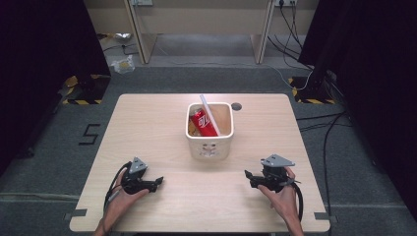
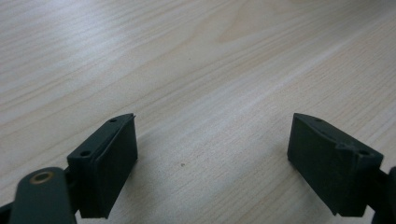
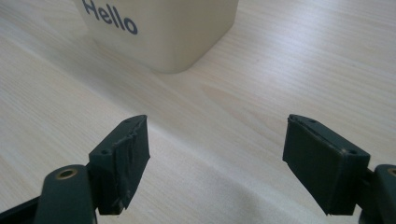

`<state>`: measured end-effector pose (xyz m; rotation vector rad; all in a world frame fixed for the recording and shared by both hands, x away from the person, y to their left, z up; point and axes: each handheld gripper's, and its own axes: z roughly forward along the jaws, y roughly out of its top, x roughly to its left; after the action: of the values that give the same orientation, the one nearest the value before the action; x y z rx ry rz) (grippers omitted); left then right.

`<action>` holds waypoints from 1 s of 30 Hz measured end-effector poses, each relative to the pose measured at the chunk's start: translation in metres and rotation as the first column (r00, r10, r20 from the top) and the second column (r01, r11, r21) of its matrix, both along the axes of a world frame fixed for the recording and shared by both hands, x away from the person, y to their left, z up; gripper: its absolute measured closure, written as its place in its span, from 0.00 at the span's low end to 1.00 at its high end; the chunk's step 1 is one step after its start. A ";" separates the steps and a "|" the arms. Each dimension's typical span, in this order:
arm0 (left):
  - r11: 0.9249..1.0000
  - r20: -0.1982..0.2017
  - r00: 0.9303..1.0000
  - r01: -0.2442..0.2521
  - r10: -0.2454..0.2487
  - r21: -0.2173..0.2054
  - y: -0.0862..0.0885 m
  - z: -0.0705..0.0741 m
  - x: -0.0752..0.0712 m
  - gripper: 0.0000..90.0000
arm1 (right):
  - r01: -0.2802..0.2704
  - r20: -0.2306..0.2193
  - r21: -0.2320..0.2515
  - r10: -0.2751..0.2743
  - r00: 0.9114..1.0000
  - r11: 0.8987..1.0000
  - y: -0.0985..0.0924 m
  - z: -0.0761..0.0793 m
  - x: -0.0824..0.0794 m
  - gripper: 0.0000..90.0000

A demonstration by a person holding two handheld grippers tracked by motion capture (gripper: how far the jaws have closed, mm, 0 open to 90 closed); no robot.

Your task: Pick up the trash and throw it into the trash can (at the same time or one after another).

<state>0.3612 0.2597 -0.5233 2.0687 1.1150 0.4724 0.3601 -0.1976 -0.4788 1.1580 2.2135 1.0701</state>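
A cream square bin point(image 1: 210, 143) stands at the middle of the light wooden table point(image 1: 157, 123); the word "Hello" is printed on its side point(image 3: 159, 28). Inside it lean a red can point(image 1: 204, 121) and a white stick-like item point(image 1: 210, 114). My left gripper point(image 1: 158, 182) rests low over the table at the front left, held by a hand, jaws wide apart with only bare wood between them point(image 2: 212, 140). My right gripper point(image 1: 248, 177) sits at the front right, pointing toward the bin, open and holding nothing point(image 3: 215, 144).
A small round hole point(image 1: 236, 106) is in the table behind the bin. Beyond the table's far edge are desk legs, cables on the grey floor and a crumpled bag point(image 1: 122, 64). Dark curtains flank both sides.
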 end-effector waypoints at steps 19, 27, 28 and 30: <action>1.000 0.000 1.000 0.001 -0.001 0.000 0.000 0.000 0.000 0.17 | 0.000 -0.013 -0.035 -0.001 1.000 0.999 0.001 -0.014 -0.016 0.25; 1.000 0.000 1.000 0.001 -0.001 0.000 0.000 0.000 0.000 0.17 | -0.002 -0.042 -0.037 0.001 0.999 0.999 0.000 -0.022 -0.022 0.25; 1.000 0.000 1.000 0.001 -0.001 0.000 0.000 0.000 0.000 0.17 | -0.001 -0.040 -0.046 -0.001 0.999 0.999 0.000 -0.023 -0.023 0.25; 1.000 0.000 1.000 0.001 -0.001 0.000 0.000 0.000 0.000 0.17 | 0.003 -0.040 -0.051 -0.005 0.999 0.999 0.000 -0.024 -0.023 0.25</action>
<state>0.3612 0.2598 -0.5233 2.0691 1.1143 0.4720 0.3368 -0.1975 -0.5029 1.1714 2.2544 0.9913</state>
